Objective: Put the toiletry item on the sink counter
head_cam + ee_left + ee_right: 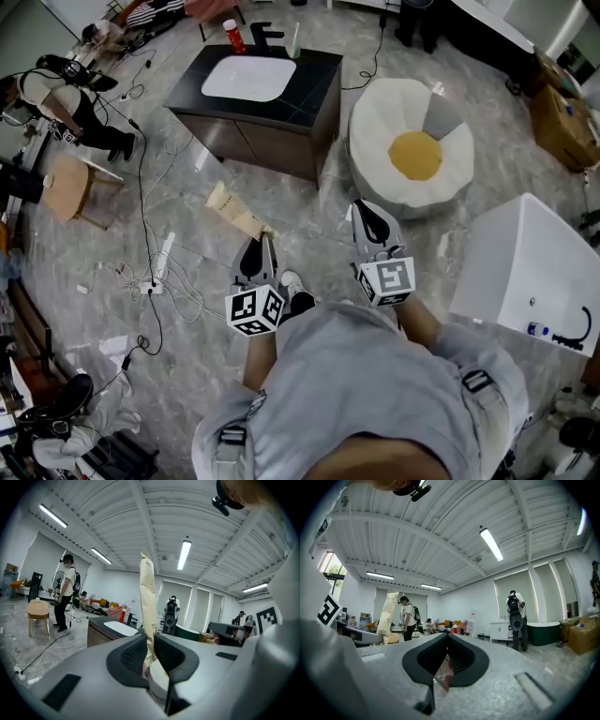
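Note:
A long cream toothpaste tube [234, 211] sticks out from my left gripper [258, 248], which is shut on its lower end. In the left gripper view the tube [147, 597] stands upright between the dark pads of that gripper [151, 641]. The black sink counter [314, 89] with a white basin stands farther ahead across the floor, apart from both grippers. From the left gripper it shows low at left as the sink counter [101, 623]. My right gripper [370, 217] is held beside the left; its jaws [447, 641] meet at the tips with nothing gripped.
A red bottle [233, 36], a black faucet [265, 36] and a pale bottle [293, 42] line the counter's back edge. A white beanbag [412, 141] lies right of it, a white tub [534, 272] nearer right. Cables, a power strip [161, 262], a stool [66, 187] and a person [65, 592] are at left.

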A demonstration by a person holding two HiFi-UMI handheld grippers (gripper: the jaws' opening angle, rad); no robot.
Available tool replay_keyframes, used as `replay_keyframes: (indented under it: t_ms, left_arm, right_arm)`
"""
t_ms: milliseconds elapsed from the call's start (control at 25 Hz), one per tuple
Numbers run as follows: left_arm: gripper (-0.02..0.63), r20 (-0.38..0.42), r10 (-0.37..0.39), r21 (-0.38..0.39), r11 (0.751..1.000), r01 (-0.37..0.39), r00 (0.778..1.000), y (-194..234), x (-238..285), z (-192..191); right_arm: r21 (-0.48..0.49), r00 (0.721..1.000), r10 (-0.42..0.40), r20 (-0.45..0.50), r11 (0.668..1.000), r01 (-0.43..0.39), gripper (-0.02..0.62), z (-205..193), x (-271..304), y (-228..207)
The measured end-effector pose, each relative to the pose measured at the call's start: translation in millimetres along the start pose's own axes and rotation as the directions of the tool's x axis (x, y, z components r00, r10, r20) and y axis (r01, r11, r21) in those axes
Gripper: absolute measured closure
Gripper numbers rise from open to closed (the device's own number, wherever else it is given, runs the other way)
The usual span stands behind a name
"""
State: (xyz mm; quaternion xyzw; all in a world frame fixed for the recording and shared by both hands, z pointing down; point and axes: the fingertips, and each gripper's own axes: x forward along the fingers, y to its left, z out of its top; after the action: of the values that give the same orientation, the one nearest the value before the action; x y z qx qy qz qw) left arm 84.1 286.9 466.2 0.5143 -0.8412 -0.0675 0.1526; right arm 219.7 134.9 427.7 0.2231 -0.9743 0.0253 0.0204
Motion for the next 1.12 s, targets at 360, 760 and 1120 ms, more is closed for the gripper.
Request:
replay_keyframes:
  t_ms: [360, 760, 1120]
  left_arm:
    - [0.560, 0.010, -0.068, 0.029, 0.997, 0.067, 0.998, 78.2, 71.0, 48.3]
    - [0.560, 0.004, -0.115, 0.036, 0.993, 0.115, 0.993, 160.0, 116.3, 82.2]
    - [0.560, -0.027, -0.128, 0.004, 0.992, 0.128, 0.991, 189.9, 140.2, 74.3]
  right_arm:
    - [-0.027, 0.998, -0.051, 0.028, 0.998, 0.052, 0.591, 16.0, 101.1, 32.0]
    - [-0.032, 0.991, -0.128, 0.028, 0.991, 0.129, 0.591, 18.8, 177.2, 73.0]
    - [-0.053, 0.989, -0.150, 0.014, 0.987, 0.151, 0.591, 12.4, 217.5, 77.1]
